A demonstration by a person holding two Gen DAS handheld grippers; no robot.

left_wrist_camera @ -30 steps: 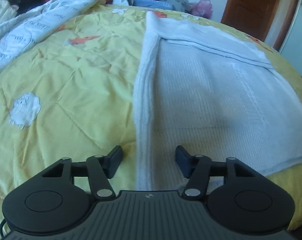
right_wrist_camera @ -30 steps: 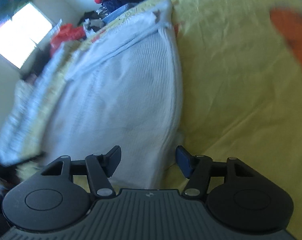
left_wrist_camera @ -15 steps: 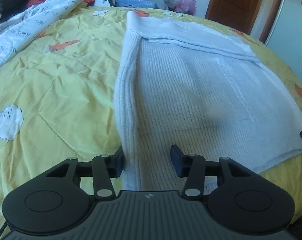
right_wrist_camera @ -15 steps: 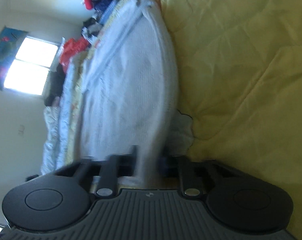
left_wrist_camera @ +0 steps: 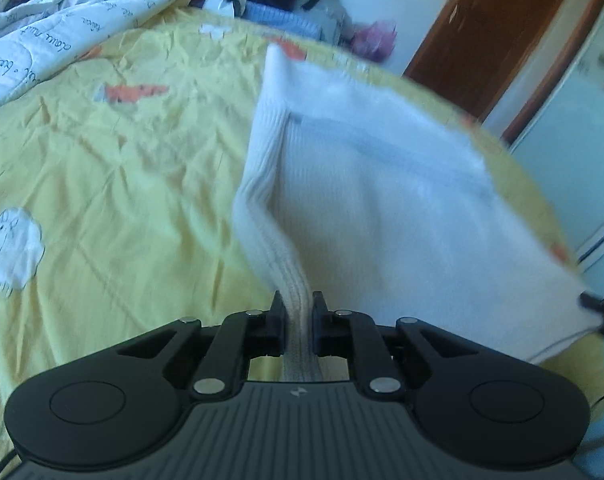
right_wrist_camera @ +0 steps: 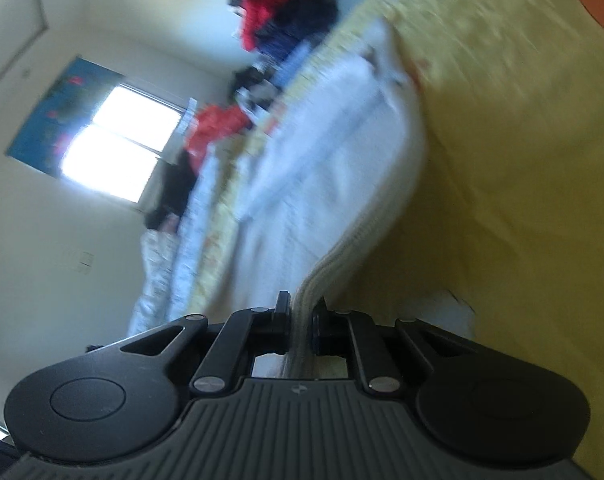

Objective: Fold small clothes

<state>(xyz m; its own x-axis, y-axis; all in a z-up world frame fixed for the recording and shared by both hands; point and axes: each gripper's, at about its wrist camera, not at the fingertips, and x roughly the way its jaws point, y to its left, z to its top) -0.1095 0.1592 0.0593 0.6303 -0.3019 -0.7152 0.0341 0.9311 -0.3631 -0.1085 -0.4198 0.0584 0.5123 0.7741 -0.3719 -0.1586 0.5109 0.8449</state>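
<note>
Left wrist view: left gripper point(left_wrist_camera: 295, 322) pinches the white knit garment's point(left_wrist_camera: 382, 200) ribbed edge on the yellow bedsheet point(left_wrist_camera: 121, 180). Right gripper point(right_wrist_camera: 299, 326) is clamped on the opposite edge, so I'd lift both evenly and keep it taut.

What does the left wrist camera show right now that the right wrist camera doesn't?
Only the left wrist view shows the brown wooden door, the white quilt with script lettering and the white sheep print on the sheet. Only the right wrist view shows the bright window. Both show the white ribbed knit garment on the yellow bedsheet, its near edge pinched in the left tongs and the right tongs.
</note>
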